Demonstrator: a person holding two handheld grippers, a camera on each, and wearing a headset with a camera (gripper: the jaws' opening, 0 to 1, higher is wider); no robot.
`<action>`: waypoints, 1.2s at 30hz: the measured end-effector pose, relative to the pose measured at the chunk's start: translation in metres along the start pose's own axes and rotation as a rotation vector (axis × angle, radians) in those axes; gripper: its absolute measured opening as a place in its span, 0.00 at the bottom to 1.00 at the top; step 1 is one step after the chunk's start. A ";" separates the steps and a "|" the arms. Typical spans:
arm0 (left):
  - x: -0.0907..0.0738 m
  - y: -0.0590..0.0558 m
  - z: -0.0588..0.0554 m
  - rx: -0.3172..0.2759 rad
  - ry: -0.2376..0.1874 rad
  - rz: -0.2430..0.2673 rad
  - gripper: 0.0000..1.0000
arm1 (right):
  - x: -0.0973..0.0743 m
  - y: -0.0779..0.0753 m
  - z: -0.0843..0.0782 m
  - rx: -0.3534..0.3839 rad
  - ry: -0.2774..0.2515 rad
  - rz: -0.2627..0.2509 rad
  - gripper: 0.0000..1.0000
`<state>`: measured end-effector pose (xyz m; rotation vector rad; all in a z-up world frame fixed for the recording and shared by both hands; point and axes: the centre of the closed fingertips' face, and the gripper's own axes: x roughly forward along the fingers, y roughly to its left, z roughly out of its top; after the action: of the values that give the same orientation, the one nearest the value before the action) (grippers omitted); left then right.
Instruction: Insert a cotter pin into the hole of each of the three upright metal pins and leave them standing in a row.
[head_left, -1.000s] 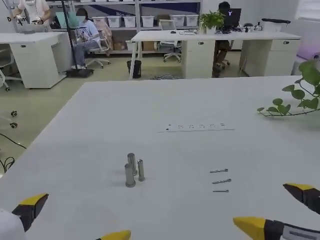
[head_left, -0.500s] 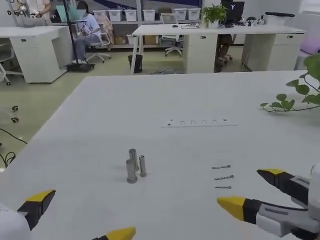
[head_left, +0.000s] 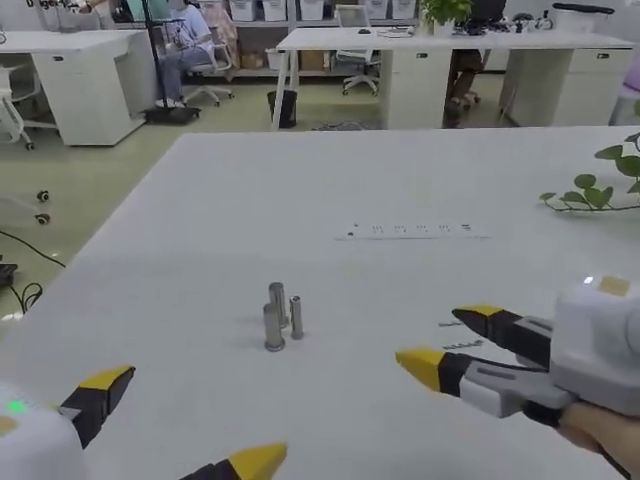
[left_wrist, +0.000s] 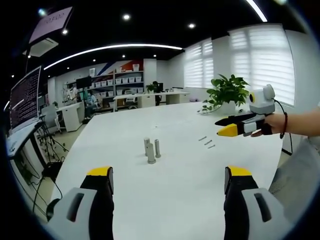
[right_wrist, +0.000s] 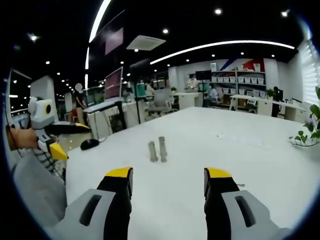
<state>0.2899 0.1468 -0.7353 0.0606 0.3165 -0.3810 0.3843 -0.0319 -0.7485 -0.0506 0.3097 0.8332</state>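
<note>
No text, number or brand can be read in any view. Items bearing markings, all illegible:

1. A pale strip (head_left: 412, 232) lies flat on the bench (head_left: 180, 260). It carries a row of small dark marks, too small to make out.
2. A hanging ceiling sign (left_wrist: 52, 21) in the left gripper view shows dark characters, blurred.
3. A monitor (left_wrist: 24, 96) at the left edge of that view displays lines of text, too fine to read.
4. A blue and red wall graphic (left_wrist: 106, 68) is above the far shelving. Whether it bears lettering cannot be told.
</note>
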 end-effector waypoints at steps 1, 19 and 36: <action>0.001 0.001 -0.001 -0.001 0.002 0.000 0.92 | 0.004 0.000 0.000 -0.001 0.001 0.006 0.58; 0.015 0.003 -0.007 -0.008 0.004 -0.022 0.89 | 0.078 0.008 -0.001 0.006 0.012 0.120 0.44; 0.023 0.005 -0.017 0.016 0.020 -0.039 0.86 | 0.139 0.015 -0.017 -0.023 0.050 0.192 0.33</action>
<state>0.3077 0.1453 -0.7585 0.0736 0.3352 -0.4215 0.4564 0.0757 -0.8036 -0.0642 0.3562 1.0270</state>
